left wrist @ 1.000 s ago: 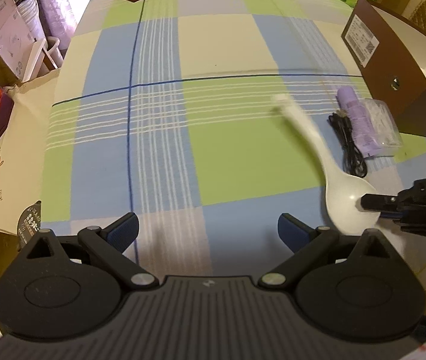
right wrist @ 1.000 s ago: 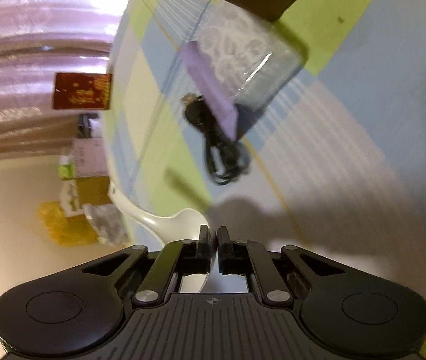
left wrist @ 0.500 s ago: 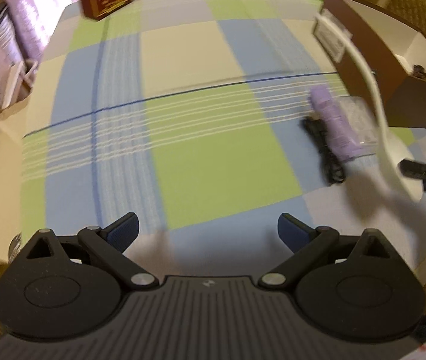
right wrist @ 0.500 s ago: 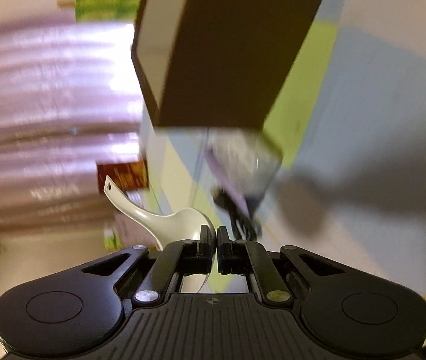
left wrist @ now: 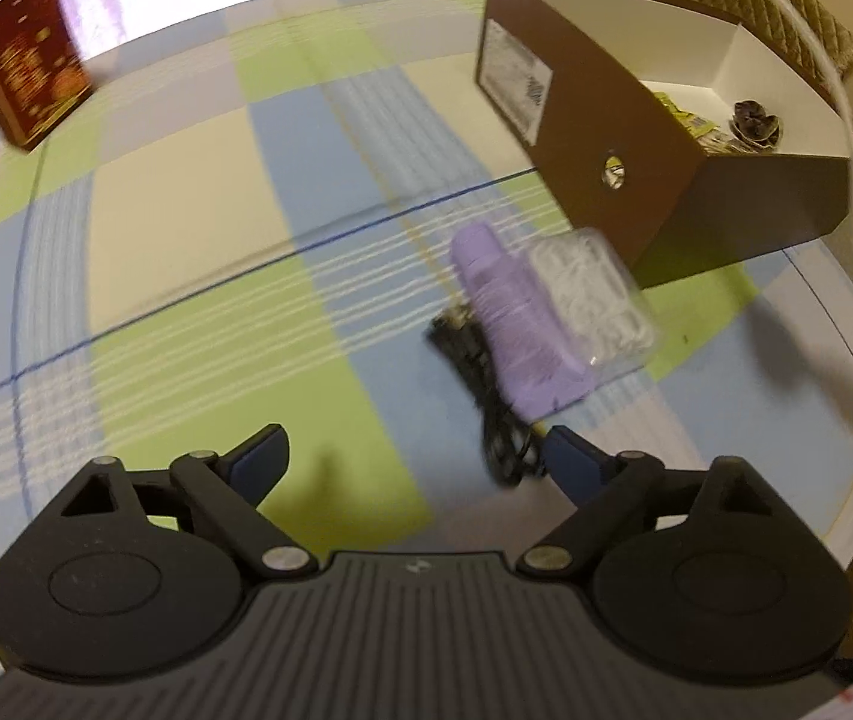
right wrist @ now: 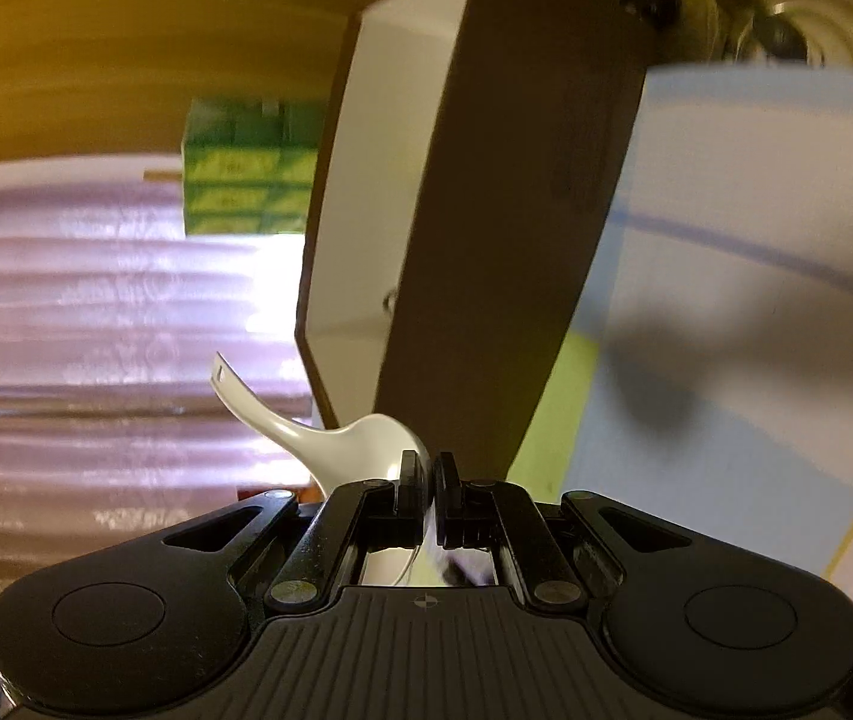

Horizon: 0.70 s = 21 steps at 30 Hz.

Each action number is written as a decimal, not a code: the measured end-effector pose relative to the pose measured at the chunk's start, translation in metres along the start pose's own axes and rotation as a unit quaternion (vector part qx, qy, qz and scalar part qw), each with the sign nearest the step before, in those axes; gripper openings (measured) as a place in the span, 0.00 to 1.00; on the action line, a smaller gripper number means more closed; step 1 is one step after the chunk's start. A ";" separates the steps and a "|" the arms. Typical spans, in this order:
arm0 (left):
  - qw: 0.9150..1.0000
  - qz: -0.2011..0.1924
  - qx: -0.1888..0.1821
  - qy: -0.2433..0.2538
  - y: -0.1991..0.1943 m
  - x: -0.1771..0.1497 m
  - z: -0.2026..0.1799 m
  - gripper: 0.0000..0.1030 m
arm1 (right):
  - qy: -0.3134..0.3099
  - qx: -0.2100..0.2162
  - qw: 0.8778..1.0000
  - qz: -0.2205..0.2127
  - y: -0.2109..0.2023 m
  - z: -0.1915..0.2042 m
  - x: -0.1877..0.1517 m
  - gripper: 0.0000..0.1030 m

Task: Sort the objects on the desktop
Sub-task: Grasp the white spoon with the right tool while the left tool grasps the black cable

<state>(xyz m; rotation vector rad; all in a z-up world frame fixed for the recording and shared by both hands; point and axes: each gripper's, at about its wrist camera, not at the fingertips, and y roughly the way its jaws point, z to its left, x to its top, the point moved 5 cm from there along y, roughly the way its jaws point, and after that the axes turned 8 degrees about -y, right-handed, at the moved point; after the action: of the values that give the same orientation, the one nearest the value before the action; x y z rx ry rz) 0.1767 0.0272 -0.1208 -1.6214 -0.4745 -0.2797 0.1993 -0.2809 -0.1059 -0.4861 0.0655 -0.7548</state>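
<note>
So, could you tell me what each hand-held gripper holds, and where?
Right hand-held gripper: white spoon, by the bowl's rim. Left: nothing, jaws closing.

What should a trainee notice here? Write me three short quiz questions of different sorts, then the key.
1. True or false: the right gripper is shut on the white spoon.
2. What lies between the black cable and the clear packet? A red box; B purple roll; C green cartons.
3. Fill in: the inside of the brown box is ___.
Key: 1 true; 2 B; 3 white.
</note>
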 end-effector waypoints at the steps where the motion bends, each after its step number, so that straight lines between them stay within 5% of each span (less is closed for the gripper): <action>1: 1.000 -0.001 -0.002 0.004 0.004 0.003 -0.003 0.82 | 0.000 -0.001 1.000 -0.006 -0.004 -0.001 0.005 0.00; 11: 0.999 0.001 -0.002 0.034 0.040 0.023 -0.024 0.61 | -0.058 -0.027 0.996 -0.066 -0.031 0.011 0.055 0.00; 21: 1.000 0.000 -0.013 0.015 0.054 0.031 -0.022 0.32 | -0.122 -0.062 0.987 -0.079 -0.032 0.026 0.085 0.00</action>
<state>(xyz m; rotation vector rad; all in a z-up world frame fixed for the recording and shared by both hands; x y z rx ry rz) 0.2315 0.0070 -0.1526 -1.6398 -0.4489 -0.3099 0.2470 -0.3475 -0.0593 -0.7055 -0.1576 -0.8432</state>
